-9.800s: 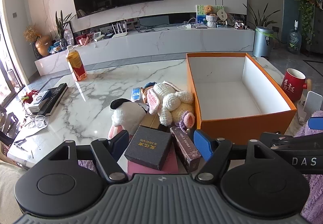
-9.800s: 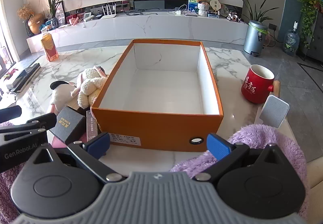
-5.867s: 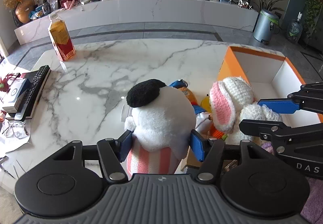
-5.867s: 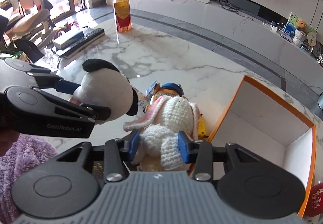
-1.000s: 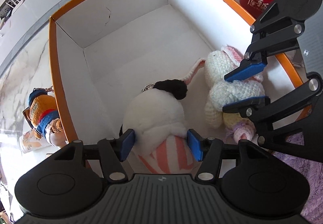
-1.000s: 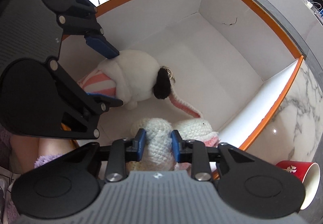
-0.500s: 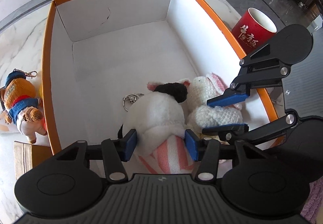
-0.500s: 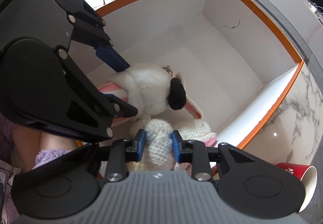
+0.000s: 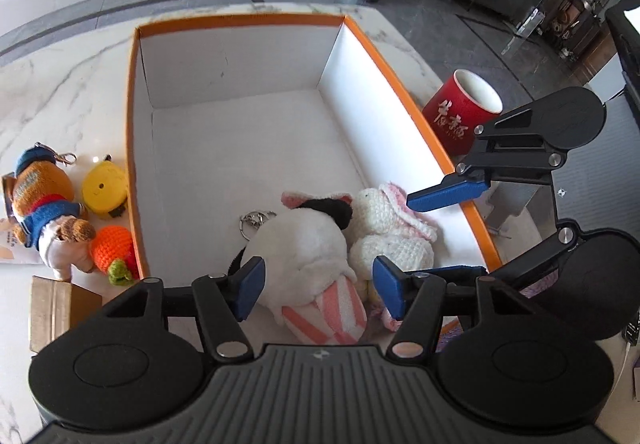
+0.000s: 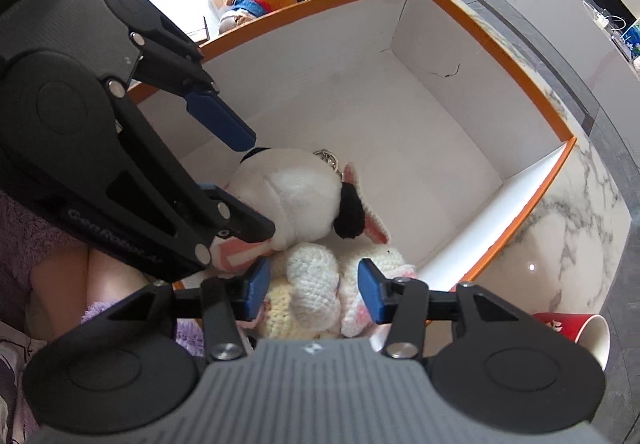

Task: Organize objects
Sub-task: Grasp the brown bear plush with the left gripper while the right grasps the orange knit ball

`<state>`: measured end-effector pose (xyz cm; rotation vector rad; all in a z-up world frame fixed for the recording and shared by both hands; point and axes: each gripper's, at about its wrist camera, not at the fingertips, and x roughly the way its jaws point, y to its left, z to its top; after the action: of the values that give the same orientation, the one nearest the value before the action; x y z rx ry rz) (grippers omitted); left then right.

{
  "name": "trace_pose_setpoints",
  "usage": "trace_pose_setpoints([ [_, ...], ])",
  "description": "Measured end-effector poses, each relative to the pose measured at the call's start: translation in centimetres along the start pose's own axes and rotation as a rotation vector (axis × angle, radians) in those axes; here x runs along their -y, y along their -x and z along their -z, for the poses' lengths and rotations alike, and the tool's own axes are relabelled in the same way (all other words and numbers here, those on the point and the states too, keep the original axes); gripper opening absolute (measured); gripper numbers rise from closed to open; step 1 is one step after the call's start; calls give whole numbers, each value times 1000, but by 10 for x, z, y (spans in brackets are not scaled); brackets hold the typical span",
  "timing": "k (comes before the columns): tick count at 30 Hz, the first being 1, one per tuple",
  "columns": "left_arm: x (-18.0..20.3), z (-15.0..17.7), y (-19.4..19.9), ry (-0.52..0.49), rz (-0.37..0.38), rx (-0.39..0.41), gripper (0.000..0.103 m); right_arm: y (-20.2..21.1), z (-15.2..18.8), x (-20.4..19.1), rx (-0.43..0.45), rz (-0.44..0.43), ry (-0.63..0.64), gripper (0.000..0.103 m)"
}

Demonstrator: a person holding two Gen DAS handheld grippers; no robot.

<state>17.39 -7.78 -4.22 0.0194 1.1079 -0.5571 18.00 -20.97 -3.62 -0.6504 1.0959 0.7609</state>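
- The white marble tabletop has grey veins.
- An open orange box with white inner walls stands on it.
- Left of the box, close to its wall, lie an orange-and-blue plush figure, a yellow round toy and an orange crocheted toy.
- A brown cardboard box lies nearer.
- A red mug stands right of the box.

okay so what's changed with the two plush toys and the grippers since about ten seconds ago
Both toys were lifted off the table and set down inside the orange box, at its near right corner: the white plush with the black ear and the crocheted bunny beside it. The left gripper and right gripper have just opened, letting them go. The box and the red mug kept their places.
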Motion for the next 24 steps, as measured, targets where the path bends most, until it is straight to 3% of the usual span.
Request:
trace_pose_setpoints([
  [6,-16,7,56,-24,-60,111,69,31,-18,-15,118,-16,-63,49],
  [14,-79,10,103,87,-189,185,68,43,-58,-44,211,-69,-100,39],
  [16,-97,10,110,129,-218,202,68,36,-77,-51,216,-73,-96,33],
  [24,-145,1,81,241,-212,167,67,-15,-141,-73,132,-52,16,32],
])
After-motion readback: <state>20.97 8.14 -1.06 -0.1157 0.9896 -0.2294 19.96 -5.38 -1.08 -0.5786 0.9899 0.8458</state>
